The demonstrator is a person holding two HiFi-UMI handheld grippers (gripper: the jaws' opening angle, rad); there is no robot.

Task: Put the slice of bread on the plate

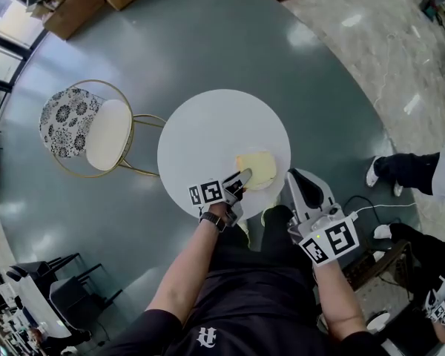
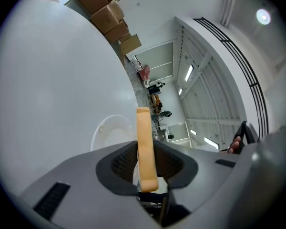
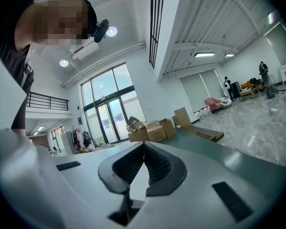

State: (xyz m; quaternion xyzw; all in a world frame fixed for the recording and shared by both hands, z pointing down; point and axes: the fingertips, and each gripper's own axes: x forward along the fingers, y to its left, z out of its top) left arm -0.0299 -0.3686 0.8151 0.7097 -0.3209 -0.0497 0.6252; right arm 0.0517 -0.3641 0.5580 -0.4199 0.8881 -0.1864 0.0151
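One hand-held gripper, the left [image 1: 241, 180], is clamped on the slice of bread [image 2: 146, 149], which stands edge-on with its long axis along the jaws. The plate [image 2: 109, 132] lies just beyond it on the bench [image 1: 200, 124], slightly left. The right hand-held gripper [image 1: 297, 178], closed and empty, is farther from the plate.

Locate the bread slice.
Bread slice: clamped in the left gripper, head view centre, at the round white table's near-right edge; the plate lies just beyond it.

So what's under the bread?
A pale plate on the white table lies below the bread, which the left gripper holds. Its jaws and the bread cover part of the plate.
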